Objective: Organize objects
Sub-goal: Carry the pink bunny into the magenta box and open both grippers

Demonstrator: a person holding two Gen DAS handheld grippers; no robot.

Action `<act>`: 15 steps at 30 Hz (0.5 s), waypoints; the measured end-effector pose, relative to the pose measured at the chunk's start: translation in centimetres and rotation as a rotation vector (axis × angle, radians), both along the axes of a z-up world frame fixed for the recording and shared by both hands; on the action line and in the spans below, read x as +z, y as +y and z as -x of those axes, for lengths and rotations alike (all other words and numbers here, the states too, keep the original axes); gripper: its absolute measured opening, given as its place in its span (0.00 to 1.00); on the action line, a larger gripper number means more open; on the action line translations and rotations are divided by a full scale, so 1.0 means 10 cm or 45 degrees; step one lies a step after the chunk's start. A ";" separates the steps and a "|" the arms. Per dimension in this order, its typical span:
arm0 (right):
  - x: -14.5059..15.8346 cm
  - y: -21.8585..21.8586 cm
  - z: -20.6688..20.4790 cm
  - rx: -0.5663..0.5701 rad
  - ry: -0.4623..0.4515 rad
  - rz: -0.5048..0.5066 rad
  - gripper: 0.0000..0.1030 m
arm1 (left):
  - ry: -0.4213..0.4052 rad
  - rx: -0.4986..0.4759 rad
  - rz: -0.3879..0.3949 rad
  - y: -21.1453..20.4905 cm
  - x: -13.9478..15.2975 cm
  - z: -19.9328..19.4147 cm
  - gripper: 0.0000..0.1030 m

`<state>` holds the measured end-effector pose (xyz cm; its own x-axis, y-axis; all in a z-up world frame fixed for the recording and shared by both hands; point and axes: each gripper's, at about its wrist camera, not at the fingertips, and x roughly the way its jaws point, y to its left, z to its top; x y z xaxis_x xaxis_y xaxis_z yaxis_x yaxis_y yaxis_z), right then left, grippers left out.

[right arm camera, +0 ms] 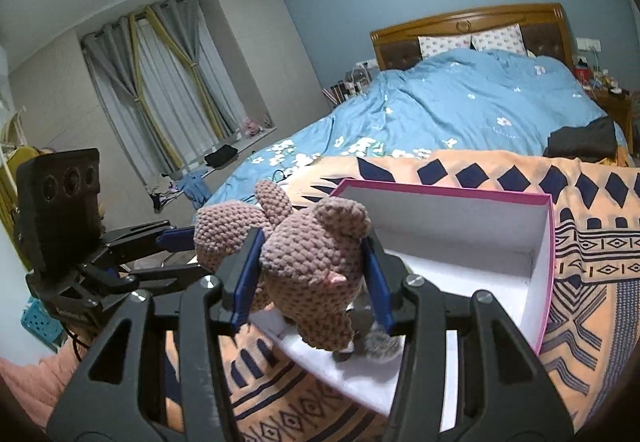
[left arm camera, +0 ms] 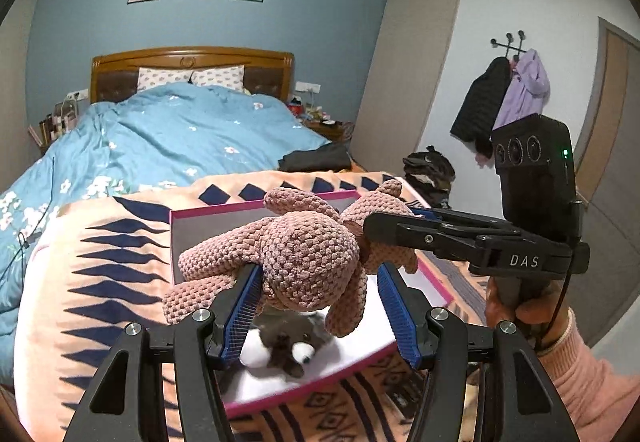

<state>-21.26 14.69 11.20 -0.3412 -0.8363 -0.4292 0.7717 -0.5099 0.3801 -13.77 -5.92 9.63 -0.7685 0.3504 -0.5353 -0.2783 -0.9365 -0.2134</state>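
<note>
A pink crocheted plush bear hangs above a pink-rimmed white box on the patterned blanket. My left gripper holds the bear's body between its blue pads. My right gripper holds the bear's head between its blue pads; it also shows in the left wrist view at the bear's far side. A grey and white plush animal lies inside the box under the bear. The box also shows in the right wrist view.
The box sits on an orange and navy patterned blanket at the foot of a bed with a blue floral duvet. Dark folded clothes lie on the bed's right edge. Coats hang on a wall rack.
</note>
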 end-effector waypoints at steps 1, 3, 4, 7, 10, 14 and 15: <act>-0.02 -0.02 0.07 -0.003 -0.020 0.002 0.49 | -0.003 0.007 0.011 0.00 -0.02 0.07 0.58; -0.05 -0.07 0.21 -0.011 -0.052 -0.007 0.49 | -0.020 0.018 0.026 -0.01 -0.06 0.18 0.59; -0.07 -0.10 0.27 -0.020 -0.057 -0.019 0.49 | -0.038 0.023 0.030 -0.01 -0.09 0.26 0.59; -0.12 -0.18 0.40 -0.035 -0.078 -0.043 0.49 | -0.068 0.043 0.042 -0.04 -0.15 0.44 0.59; -0.18 -0.26 0.57 -0.049 -0.104 -0.062 0.49 | -0.099 0.056 0.045 -0.08 -0.21 0.61 0.59; -0.27 -0.36 0.79 -0.065 -0.150 -0.103 0.49 | -0.153 0.072 0.045 -0.13 -0.31 0.84 0.59; -0.30 -0.38 0.84 -0.065 -0.167 -0.110 0.49 | -0.164 0.078 0.048 -0.15 -0.34 0.88 0.59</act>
<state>-29.66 10.90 8.24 -0.3190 -0.7771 -0.5426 0.6905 -0.5827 0.4286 -22.60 -7.39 6.25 -0.7118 0.2829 -0.6429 -0.1928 -0.9589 -0.2084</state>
